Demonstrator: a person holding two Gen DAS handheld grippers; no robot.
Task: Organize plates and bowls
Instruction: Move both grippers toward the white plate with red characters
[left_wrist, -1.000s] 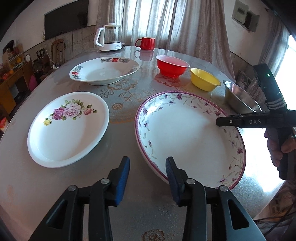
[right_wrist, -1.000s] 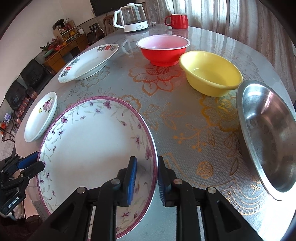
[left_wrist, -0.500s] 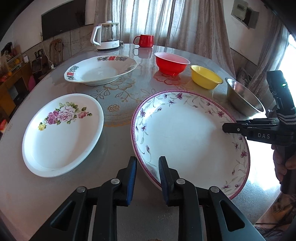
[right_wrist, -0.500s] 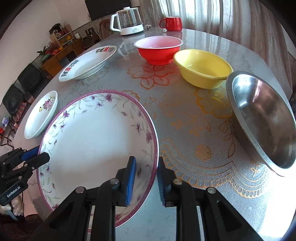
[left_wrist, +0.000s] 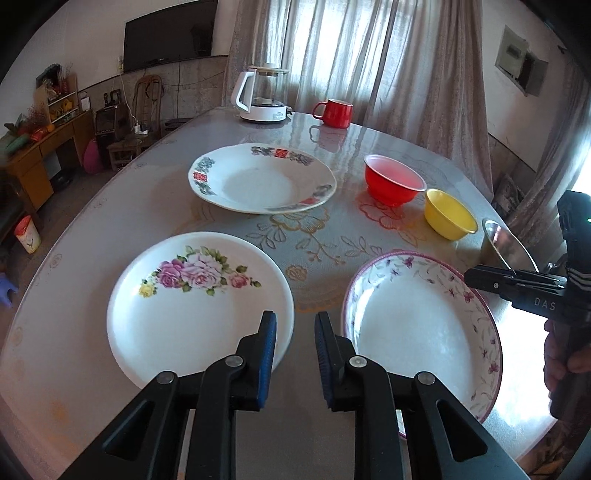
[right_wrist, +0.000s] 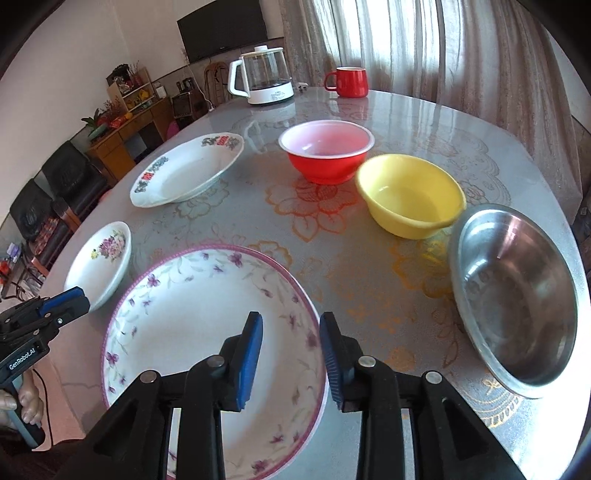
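Between the rose plate (left_wrist: 192, 310) and purple-rimmed plate (left_wrist: 424, 332) a bare strip of table (left_wrist: 306, 258) lets my left gripper (left_wrist: 295, 354) through. On my right, the steel bowl (right_wrist: 517, 295) and yellow bowl (right_wrist: 410, 195) crowd together.

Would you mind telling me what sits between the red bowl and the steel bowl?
The yellow bowl sits between the red bowl and the steel bowl, seen best in the right wrist view.

Table (right_wrist: 369, 280) with plates (left_wrist: 258, 181), bowls (right_wrist: 410, 195)
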